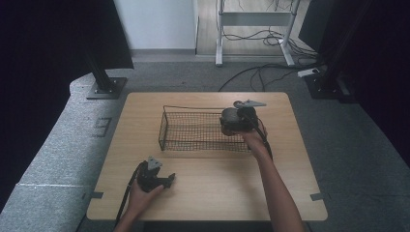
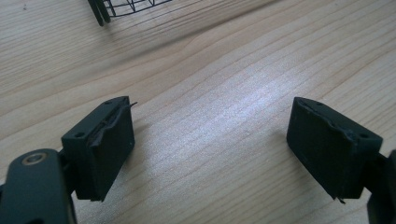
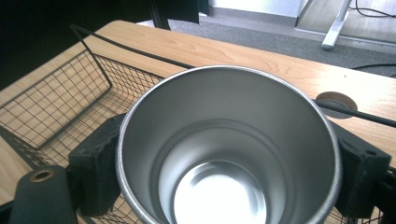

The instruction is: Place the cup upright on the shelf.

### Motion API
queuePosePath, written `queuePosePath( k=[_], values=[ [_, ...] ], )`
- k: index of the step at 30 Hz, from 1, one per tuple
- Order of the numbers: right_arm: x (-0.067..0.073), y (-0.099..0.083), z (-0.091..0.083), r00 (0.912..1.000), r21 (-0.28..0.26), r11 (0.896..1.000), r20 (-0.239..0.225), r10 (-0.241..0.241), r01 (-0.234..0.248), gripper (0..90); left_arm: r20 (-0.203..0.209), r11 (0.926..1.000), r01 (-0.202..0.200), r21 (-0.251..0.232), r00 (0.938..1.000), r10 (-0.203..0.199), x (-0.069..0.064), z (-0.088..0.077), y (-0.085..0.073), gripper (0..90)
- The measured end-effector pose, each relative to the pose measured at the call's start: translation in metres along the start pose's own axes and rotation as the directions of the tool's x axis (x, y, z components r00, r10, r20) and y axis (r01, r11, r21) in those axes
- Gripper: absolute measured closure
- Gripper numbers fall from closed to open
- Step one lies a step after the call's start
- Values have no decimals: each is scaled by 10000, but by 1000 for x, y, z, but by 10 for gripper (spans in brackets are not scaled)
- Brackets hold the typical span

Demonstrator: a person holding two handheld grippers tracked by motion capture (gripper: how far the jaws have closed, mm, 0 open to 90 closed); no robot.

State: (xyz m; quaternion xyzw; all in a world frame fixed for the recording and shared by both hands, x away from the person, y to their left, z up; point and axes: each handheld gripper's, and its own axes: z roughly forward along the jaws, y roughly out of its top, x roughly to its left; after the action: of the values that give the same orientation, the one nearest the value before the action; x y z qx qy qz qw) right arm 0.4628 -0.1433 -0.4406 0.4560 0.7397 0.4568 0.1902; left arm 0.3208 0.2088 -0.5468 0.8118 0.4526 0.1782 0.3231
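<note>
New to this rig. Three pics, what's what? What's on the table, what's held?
No robot here: a person holds a two-jaw gripper in each hand. The wide picture is from a fixed camera above the table; the forearms come in from the bottom. The other two are from cameras riding on each gripper, looking along its black jaws.

On the table sits a black wire basket. The right gripper is above the basket's right end, its jaws closed on the sides of a metal cup, which is empty inside. The left gripper rests low at the table's near left, jaws wide open with bare wood between them; a corner of the basket shows at the top of its view.
</note>
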Motion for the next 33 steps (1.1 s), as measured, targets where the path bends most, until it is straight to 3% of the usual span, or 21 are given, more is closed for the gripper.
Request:
queuePosePath(
  k=[9,28,33],
  values=[
    [-3,1,14,9998,317,9994,183,-109,103,141,1,10000,0,-1,10000,0,0,0,0,150],
    [-15,-7,34,9987,819,9959,366,347,-376,140,0,10000,-1,-7,10000,1,0,0,0,150],
    [-15,-9,39,9987,1033,9942,448,244,-290,140,-2,10000,-2,-5,10000,2,0,0,0,150]
  ],
)
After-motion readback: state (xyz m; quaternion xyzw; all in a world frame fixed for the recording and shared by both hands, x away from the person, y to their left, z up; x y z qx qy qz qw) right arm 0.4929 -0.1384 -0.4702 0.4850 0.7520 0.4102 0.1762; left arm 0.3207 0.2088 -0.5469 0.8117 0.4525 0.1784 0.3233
